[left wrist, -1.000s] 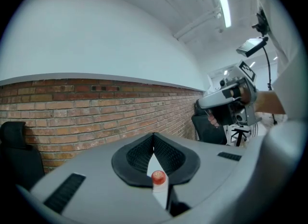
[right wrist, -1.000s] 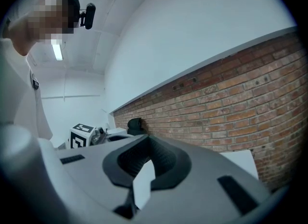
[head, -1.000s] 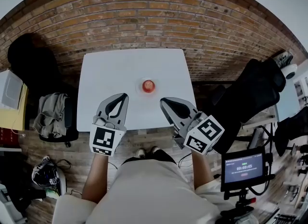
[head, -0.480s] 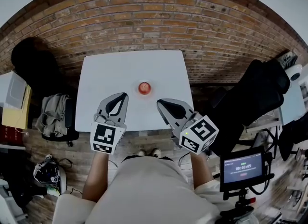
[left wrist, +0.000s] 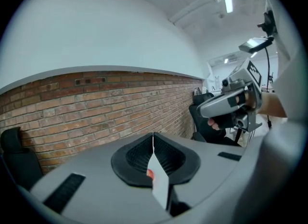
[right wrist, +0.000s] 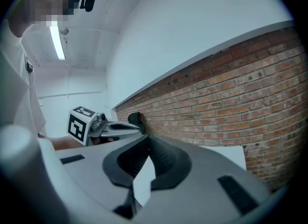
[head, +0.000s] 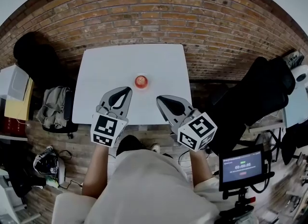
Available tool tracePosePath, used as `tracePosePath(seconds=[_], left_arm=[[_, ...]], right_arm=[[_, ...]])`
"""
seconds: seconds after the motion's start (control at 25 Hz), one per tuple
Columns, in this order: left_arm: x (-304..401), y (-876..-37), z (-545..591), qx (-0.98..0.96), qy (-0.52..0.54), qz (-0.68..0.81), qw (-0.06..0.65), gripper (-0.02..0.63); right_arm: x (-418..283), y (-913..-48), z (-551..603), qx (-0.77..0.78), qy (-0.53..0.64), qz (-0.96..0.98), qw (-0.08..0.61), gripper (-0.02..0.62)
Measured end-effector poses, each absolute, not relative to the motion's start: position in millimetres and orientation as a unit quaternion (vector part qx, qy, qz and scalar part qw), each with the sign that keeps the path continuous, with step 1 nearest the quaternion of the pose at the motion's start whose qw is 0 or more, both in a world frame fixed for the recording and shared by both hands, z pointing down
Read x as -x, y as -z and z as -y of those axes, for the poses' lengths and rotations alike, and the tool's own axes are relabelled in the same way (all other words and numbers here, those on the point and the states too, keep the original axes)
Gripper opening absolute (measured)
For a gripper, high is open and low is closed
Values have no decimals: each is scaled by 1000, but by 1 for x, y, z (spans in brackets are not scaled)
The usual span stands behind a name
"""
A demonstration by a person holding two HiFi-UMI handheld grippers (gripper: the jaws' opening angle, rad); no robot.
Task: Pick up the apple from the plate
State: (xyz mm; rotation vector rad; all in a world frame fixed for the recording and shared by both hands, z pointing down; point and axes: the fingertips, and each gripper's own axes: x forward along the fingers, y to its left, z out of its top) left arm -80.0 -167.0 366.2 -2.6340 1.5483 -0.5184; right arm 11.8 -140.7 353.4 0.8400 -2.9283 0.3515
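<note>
Two closed grippers near an apple on a desk
Left gripper (head: 126, 91) pressed together, pinching nothing, above the white desk (head: 101, 69); apple (head: 140, 80) on its small plate (head: 140, 87) mid-desk, ahead between both; right gripper (head: 160, 99) also pressed together, empty

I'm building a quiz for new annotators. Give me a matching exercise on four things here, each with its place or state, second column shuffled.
1. round red apple
2. left grey tool
3. black screen on a stand
4. crumpled grey jacket

A. middle of the white square table
B. lower right of the head view
C. jaws shut, nothing between them
D. left of that table, off it

Pairs: 1-A, 2-C, 3-B, 4-D
</note>
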Motion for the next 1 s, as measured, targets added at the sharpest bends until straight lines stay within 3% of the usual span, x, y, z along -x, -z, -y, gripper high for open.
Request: tracePosePath(seconds=[0.68, 1.0], left_arm=[[73, -426, 228, 868, 219, -444, -26, 11], [73, -464, 262, 882, 245, -400, -56, 64]], right_arm=[[-4, -381, 201, -285, -150, 945, 51, 2], [-3, -402, 234, -311, -180, 931, 65, 2]])
